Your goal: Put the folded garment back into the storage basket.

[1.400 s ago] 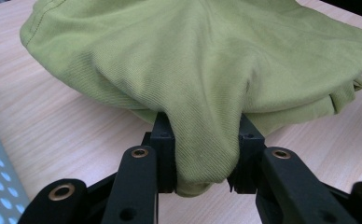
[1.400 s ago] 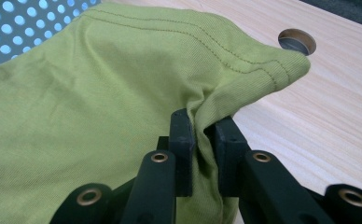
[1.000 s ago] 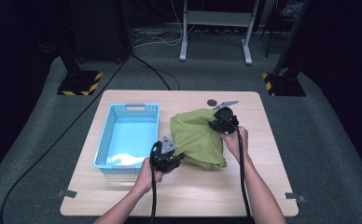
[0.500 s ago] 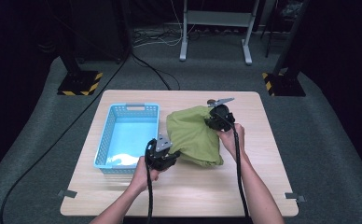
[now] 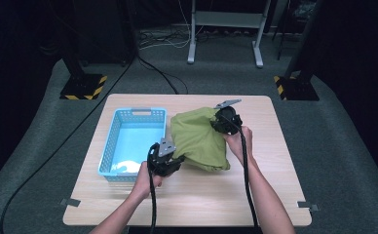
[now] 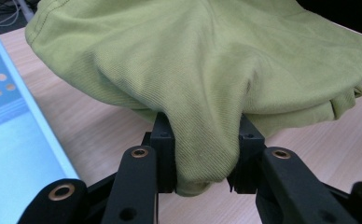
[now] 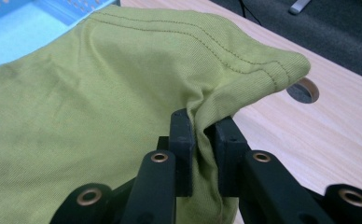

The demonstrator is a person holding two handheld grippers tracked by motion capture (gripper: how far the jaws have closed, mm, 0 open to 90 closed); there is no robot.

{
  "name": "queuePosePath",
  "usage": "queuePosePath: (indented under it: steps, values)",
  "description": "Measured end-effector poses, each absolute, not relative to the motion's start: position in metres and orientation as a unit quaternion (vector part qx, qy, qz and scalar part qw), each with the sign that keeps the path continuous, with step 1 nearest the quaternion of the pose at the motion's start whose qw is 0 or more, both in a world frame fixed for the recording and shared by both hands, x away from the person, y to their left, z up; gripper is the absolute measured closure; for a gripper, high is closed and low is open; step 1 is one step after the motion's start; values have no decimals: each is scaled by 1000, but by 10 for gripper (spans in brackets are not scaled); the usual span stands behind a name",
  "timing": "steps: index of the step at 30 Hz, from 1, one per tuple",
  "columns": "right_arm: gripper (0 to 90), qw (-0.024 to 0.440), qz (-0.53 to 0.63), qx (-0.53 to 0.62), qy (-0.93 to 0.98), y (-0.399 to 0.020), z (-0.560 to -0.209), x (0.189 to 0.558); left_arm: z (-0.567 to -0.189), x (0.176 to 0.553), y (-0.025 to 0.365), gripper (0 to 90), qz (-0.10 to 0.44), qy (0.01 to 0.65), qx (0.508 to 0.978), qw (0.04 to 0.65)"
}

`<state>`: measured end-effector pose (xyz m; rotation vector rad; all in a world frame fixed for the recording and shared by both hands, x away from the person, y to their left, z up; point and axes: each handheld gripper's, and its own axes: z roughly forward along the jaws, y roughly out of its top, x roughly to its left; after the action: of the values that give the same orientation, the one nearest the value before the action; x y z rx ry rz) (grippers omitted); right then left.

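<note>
Left gripper point(image 5: 163, 161) sits at the near-left corner of the cloth point(image 5: 199, 139), just right of the basket's near end. Your left forearm comes up from the bottom edge, angled slightly right, hand point(image 5: 145, 176) wrapped under the gripper body. In the left gripper view the jaws stand moderately apart with a thick fold of cloth point(image 6: 207, 84) bunched between them and touching both inner faces; the fold hangs down past the jaws toward the table point(image 6: 95, 126).

Basket point(image 5: 128, 141) is light blue with perforated walls, on the left half of the table point(image 5: 274, 195), long side running away from you. Something pale lies in its near end; can't tell what.

Cloth is olive green, knit, in a rumpled mound at table centre, just right of the basket. Its left edge is touching or very close to the basket wall; can't tell which. Stitched hem point(image 7: 226, 56) shows along the far corner in the right gripper view.

Right gripper point(image 5: 224, 120) is at the cloth's far-right corner. Your right forearm reaches farther forward than the left, hand point(image 5: 236, 141) behind the gripper. Jaws there are nearly together, pinching a thin fold just under the hem, lifting that corner off the table. A round hole point(image 7: 302, 89) in the tabletop sits just past that corner.
</note>
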<state>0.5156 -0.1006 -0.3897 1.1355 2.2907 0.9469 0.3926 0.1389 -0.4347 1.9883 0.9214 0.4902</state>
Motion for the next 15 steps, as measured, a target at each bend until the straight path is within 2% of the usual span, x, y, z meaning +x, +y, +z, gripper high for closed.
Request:
queuePosePath:
  steps: [15]
  values:
    - [799, 212, 348, 394, 824, -84, -377, 518, -427, 392, 154, 685, 209, 378, 791, 434]
